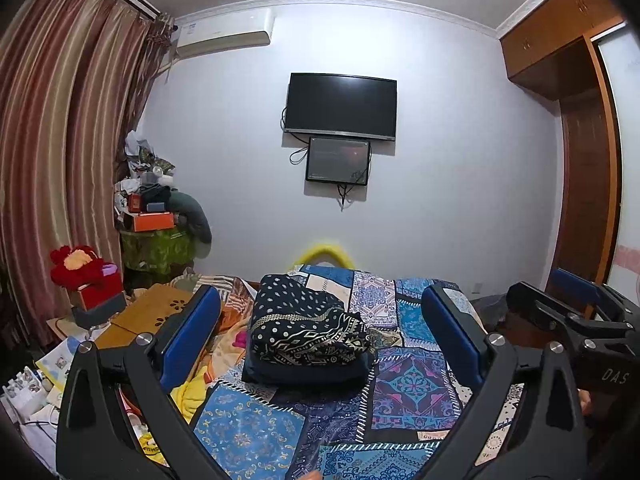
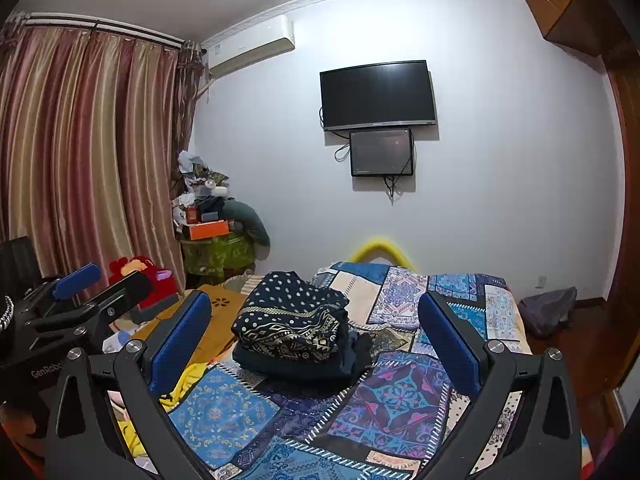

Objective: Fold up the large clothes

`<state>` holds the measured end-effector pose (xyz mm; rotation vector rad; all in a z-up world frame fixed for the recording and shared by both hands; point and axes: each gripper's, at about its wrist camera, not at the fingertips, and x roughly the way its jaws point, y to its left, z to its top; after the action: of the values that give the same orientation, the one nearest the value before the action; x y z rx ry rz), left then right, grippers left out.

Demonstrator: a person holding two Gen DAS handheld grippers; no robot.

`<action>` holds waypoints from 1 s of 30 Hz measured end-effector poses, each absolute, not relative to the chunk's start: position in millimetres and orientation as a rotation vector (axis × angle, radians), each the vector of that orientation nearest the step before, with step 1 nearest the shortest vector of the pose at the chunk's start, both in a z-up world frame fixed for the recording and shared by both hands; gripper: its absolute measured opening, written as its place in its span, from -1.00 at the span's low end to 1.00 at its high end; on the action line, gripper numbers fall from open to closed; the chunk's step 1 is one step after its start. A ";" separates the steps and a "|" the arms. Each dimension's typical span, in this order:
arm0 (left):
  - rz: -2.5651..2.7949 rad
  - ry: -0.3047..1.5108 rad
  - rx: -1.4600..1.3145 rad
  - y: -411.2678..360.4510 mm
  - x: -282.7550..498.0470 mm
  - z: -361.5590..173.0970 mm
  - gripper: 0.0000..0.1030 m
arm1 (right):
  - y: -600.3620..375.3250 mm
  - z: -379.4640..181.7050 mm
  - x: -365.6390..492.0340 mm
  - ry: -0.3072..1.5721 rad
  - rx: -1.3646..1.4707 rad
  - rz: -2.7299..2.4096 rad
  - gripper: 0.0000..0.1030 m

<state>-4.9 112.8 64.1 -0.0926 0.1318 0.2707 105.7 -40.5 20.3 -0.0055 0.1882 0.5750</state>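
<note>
A folded dark navy garment with white and gold print [image 1: 304,324] lies on top of a folded plain dark piece on the blue patchwork bedspread [image 1: 412,384]. It also shows in the right wrist view [image 2: 296,320]. My left gripper [image 1: 320,300] is open and empty, held above the bed short of the stack. My right gripper [image 2: 316,304] is open and empty too, held beside the left one. The right gripper shows at the right edge of the left wrist view [image 1: 568,300]. The left gripper shows at the left edge of the right wrist view [image 2: 100,280].
A low wooden table [image 1: 156,312] and a red plush toy [image 1: 80,264] stand left of the bed. A cluttered stand [image 1: 156,216] sits by the striped curtains [image 1: 60,140]. A TV [image 1: 340,106] hangs on the far wall. A wardrobe [image 1: 580,120] is on the right. Yellow cloth [image 1: 192,392] hangs at the bed's left edge.
</note>
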 end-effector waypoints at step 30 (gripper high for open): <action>0.252 0.165 -0.136 121.1 0.8 55.6 0.96 | -37.7 19.2 110.6 0.212 -0.005 0.568 0.99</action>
<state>0.8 121.1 55.6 -0.1356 0.1647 0.2518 110.6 -37.7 19.2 -0.0052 0.2119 0.5675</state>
